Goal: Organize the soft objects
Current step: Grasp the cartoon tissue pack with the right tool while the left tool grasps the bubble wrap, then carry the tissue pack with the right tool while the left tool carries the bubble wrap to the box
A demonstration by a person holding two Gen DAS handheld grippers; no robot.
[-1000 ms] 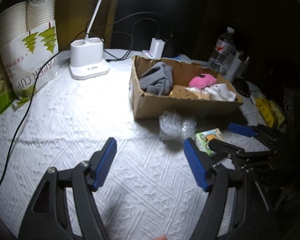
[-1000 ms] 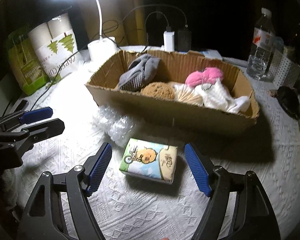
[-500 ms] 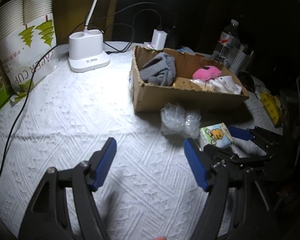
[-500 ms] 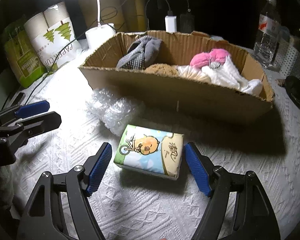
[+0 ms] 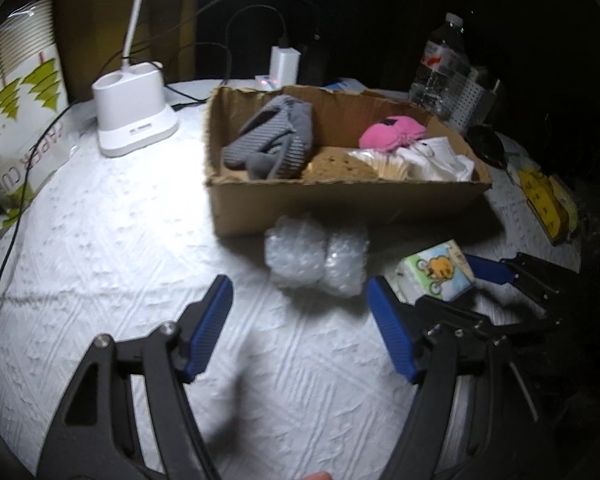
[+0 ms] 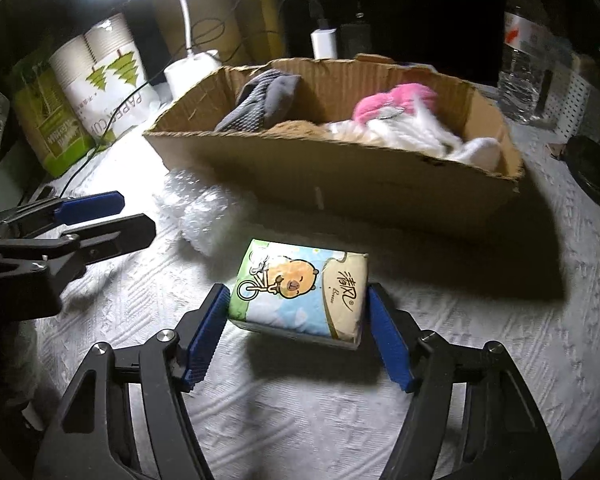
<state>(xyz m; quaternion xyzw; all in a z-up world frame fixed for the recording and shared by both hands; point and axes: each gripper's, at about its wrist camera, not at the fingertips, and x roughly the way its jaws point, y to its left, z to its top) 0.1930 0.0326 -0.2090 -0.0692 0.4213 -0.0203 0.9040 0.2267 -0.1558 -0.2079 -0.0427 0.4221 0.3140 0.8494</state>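
Note:
A soft tissue pack [image 6: 300, 288] with a bear print lies on the white cloth between the open jaws of my right gripper [image 6: 298, 320]; the blue pads sit at its two ends. It also shows in the left wrist view [image 5: 436, 270]. A wad of bubble wrap [image 5: 316, 260] lies in front of the cardboard box [image 5: 340, 200], just ahead of my open, empty left gripper [image 5: 300, 320]. The box holds a grey knit piece [image 5: 272, 144], a pink fluffy item [image 5: 392, 134], a tan sponge [image 5: 340, 166] and white cloth [image 5: 440, 160].
A white lamp base [image 5: 134, 120] and a paper cup sleeve [image 5: 16, 120] stand at the left. A water bottle [image 5: 442, 60] and a yellow packet [image 5: 544, 200] are at the right. Cables run along the back and left.
My right gripper has moved forward until its jaws flank the tissue pack. My left gripper has moved toward the bubble wrap.

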